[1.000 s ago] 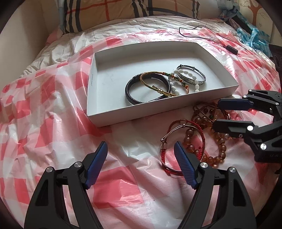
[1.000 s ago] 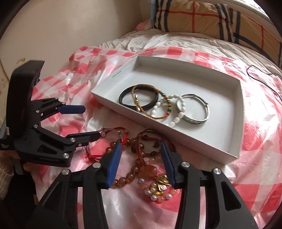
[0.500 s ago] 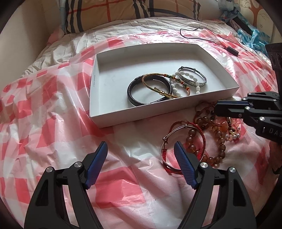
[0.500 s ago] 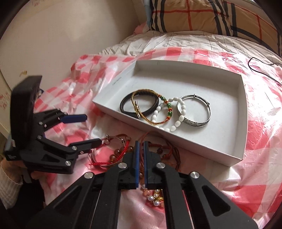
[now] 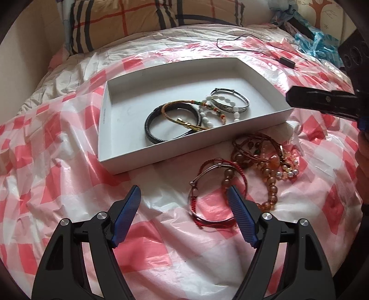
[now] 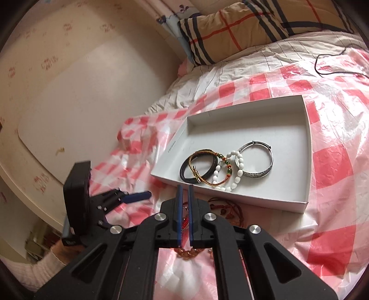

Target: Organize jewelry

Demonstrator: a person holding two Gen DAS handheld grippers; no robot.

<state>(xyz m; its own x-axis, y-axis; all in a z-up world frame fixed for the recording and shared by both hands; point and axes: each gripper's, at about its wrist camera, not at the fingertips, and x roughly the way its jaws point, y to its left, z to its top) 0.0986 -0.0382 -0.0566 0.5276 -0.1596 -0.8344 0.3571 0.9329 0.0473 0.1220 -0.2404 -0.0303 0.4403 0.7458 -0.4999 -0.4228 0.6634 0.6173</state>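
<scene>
A red-and-white checked plastic sheet [image 5: 69,161] covers the bed; a plaid pillow [image 5: 129,20] lies at its head, against the cream wall [image 6: 69,80]; a thin black cable [image 5: 253,49] trails across the sheet; crumpled blue plastic [image 5: 316,43] sits at the far right.
</scene>
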